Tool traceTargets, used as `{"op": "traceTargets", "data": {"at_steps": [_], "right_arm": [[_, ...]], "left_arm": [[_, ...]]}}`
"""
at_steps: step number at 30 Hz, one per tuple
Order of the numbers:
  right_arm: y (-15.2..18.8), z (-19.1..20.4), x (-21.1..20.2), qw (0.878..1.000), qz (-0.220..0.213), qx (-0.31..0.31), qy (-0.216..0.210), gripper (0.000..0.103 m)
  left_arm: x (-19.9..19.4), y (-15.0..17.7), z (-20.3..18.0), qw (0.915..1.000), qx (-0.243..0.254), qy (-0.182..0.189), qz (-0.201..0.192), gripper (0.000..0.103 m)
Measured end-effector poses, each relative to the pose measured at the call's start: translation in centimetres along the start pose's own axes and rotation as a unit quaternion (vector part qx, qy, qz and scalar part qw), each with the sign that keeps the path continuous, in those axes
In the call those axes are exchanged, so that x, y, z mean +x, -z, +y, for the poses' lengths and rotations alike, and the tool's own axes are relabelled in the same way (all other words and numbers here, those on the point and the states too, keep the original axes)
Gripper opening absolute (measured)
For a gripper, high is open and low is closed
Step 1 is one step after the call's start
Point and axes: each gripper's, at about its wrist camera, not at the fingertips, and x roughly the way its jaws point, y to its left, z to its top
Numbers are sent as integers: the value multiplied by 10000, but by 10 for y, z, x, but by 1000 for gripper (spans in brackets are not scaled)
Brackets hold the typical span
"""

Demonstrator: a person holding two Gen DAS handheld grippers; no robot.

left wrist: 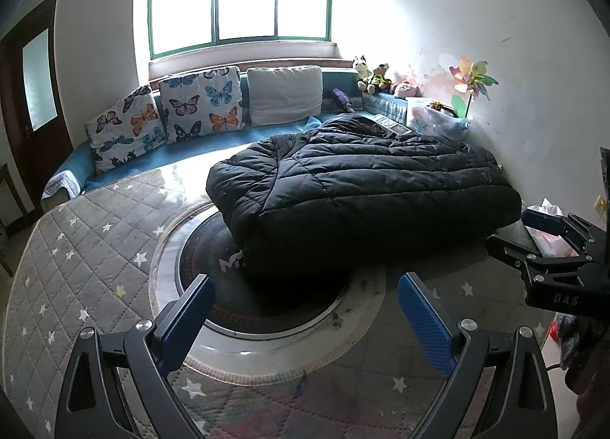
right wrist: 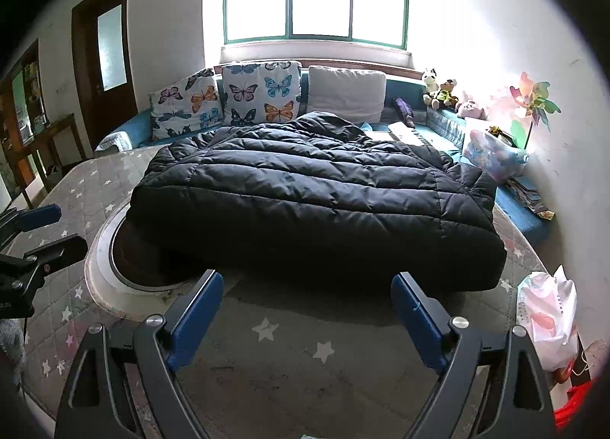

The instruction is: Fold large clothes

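A black quilted puffer coat (left wrist: 354,180) lies folded into a thick rectangle on a round table covered with a grey star-print quilted cloth (left wrist: 87,244). In the right wrist view the coat (right wrist: 316,202) fills the middle, its near edge just beyond my fingertips. My left gripper (left wrist: 305,296) is open and empty, hovering over the table's round centre disc in front of the coat. My right gripper (right wrist: 309,292) is open and empty too, close to the coat's front edge. The right gripper (left wrist: 549,233) also shows at the right edge of the left wrist view.
A blue bench with butterfly cushions (left wrist: 198,103) and a white cushion (right wrist: 345,94) runs behind the table under the window. Stuffed toys (left wrist: 375,77), a pinwheel (right wrist: 533,103) and a clear box sit at the right. A plastic bag (right wrist: 549,313) lies at the table's right edge. A brown door (right wrist: 105,54) stands at left.
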Motion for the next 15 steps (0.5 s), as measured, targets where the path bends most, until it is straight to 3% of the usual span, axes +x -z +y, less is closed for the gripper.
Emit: {"op": "traceTargets", "data": {"at_steps": [15], "right_arm": [[1,0,0,10000,-9,-10,59,98]], "left_arm": [[6,4,2,10000,-18,-6,84,103]]}}
